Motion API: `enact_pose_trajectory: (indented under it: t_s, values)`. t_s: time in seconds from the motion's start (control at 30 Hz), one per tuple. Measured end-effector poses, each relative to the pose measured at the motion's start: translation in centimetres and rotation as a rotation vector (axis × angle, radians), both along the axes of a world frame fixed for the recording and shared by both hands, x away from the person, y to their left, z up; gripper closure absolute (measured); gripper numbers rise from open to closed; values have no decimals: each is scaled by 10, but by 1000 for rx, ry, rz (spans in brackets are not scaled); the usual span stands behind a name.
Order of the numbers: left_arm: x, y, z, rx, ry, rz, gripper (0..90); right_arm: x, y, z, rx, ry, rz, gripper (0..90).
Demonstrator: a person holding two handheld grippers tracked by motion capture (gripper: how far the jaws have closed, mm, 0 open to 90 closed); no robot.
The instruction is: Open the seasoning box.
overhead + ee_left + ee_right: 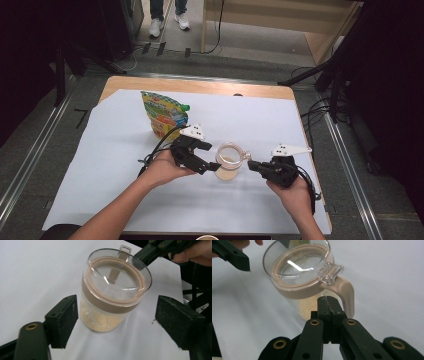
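Clearly, the jar's [302, 282] beige handle [344, 293] is seen in the right gripper view, just beyond the right gripper's [329, 302] jaws, pressed together on nothing. The jar is flanked, untouched, by the left gripper's [116, 312] wide-apart jaws, and 1 pouch [162, 115] is seen standing behind.

Two bare forearms reach in from below. The left gripper [212, 159] points right, its fingers [63, 320] spread wide apart. The right gripper [251, 164] points left, its fingers [329, 307] pressed together, seemingly with nothing between them.
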State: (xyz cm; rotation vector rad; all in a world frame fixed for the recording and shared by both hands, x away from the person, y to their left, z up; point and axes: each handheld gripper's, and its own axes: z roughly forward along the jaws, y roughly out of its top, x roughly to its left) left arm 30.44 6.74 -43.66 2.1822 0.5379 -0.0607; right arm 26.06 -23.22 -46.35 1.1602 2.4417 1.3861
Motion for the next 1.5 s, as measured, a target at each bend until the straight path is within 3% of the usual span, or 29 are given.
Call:
enact_pose_trajectory:
  t_s: [0.23,0.4,0.53,0.67,1.0,1.13,1.5]
  values:
    - [7,-15,-1,27,0,-32,116,5,-10,3,10,-4,-68,900]
    - [9,-25,-2,59,-15,-58,103,18,-7,-2,-19,-2,-67,900]
    - [9,-33,-4,89,-18,-58,98,27,-7,-6,-16,4,-69,900]
    - [7,-39,-7,115,-45,-63,89,27,-6,-6,-17,4,-69,900]
    - [11,-50,-18,136,-84,-71,92,26,-5,-9,-29,1,-79,900]
    - [11,-52,-19,126,-98,-73,99,26,-5,-10,-31,3,-82,900]
    - [9,-52,-17,139,-104,-69,107,25,-4,-10,-33,1,-86,900]
